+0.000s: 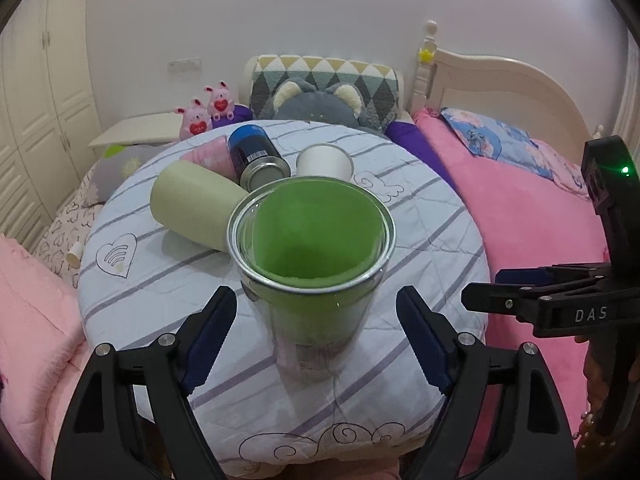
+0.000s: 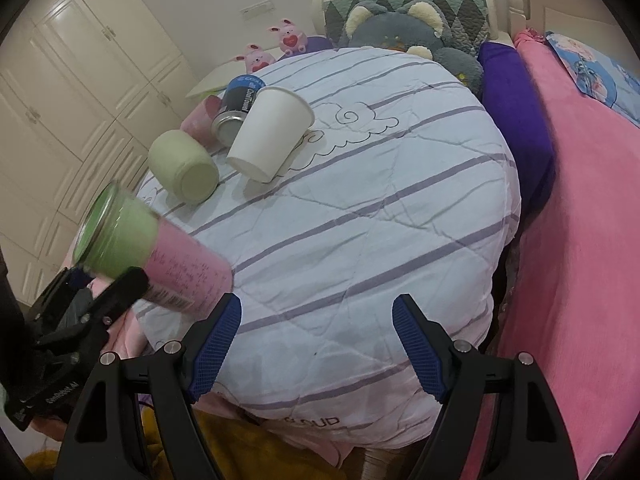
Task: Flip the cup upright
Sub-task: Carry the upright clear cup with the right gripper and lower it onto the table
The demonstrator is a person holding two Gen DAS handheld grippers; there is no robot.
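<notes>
The clear glass cup with green and pink lining (image 1: 312, 264) stands upright, mouth up, on the striped round cushion (image 1: 420, 248). Flip apparently complete. Left gripper (image 1: 316, 336) jaws apart, flanking the cup untouched; right gripper (image 2: 316, 344) jaws apart, empty. Remaining: withdraw.

Soft, even indoor light fills both views, fairly bright, with a cool cast. Shadows are faint: a pale one lies under the beige cup (image 1: 196, 208) and beside the white paper cup (image 2: 270, 132). A thin glare line runs along the rim of the glass cup (image 1: 312, 236). In the right wrist view that cup (image 2: 152, 256) is smeared by motion blur. Fisheye distortion bows the wardrobe doors (image 2: 80, 92) and headboard (image 1: 500, 84), and black vignette fills the corners. A green LED (image 1: 624, 169) flares on the right gripper's body.
</notes>
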